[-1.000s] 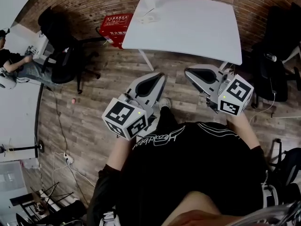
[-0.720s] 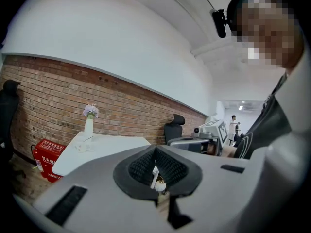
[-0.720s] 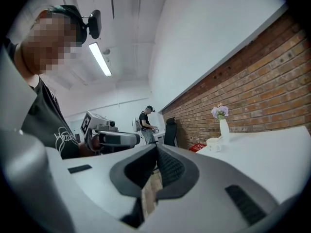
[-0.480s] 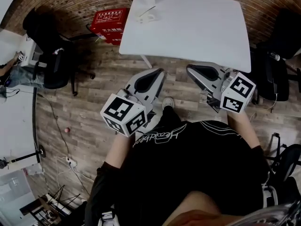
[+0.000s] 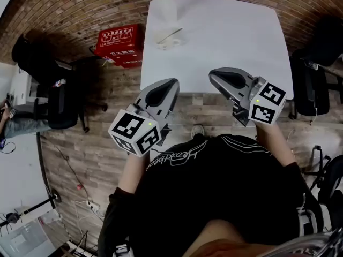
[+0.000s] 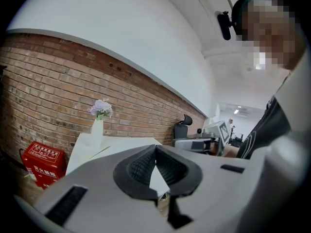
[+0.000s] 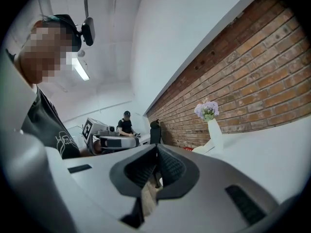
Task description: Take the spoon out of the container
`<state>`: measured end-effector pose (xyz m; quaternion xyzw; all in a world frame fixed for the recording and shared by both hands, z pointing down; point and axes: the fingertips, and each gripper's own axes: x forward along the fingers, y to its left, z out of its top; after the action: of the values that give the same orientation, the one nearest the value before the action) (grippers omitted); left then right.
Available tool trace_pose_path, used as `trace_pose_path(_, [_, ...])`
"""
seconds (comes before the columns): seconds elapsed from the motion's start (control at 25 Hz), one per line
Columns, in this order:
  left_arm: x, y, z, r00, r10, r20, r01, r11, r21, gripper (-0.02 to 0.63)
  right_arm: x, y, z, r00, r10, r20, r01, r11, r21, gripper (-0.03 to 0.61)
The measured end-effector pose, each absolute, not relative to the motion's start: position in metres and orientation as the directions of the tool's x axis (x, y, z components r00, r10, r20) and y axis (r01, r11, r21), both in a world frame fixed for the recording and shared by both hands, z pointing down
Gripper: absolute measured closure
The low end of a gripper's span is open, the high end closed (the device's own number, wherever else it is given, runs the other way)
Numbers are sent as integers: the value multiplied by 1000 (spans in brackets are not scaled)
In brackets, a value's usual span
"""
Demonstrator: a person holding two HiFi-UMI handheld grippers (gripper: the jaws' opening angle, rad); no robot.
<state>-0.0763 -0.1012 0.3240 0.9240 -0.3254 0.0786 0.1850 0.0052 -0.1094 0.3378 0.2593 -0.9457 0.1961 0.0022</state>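
Left gripper [image 5: 170, 84]: jaws pressed together, empty, at the table's [image 5: 236, 36] near edge.
Right gripper [image 5: 213, 75]: same.
Spoon [image 5: 170, 35]: in container [image 5: 167, 43], far side.

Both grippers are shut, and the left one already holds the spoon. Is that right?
No. The left gripper is shut but empty, as the left gripper view shows; the head view shows the spoon in the container on the table. The right gripper is shut too.

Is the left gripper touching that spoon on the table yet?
Apart. In the head view the spoon sits in its container near the table's far edge, while the left gripper hangs at the near edge, bare tabletop between.
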Motion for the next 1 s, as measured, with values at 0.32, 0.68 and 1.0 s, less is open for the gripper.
trace_pose_path(0.32, [-81,-156,335,786,-550,281,-617,-723,310,609,3,-168,344,-845,-524,105,-517,753,-406,581])
trace_pose_path(0.68, [-95,-222,365,747,-575,335,-664,-666,338,609,1,-254,374,-835,-536,126,-531,725,-439,580])
trace_pose_path(1.0, [-111,-271,396,712,-593,376,-702,-603,379,609,-6,-322,418,-834,-513,201,-539,683,-493,563])
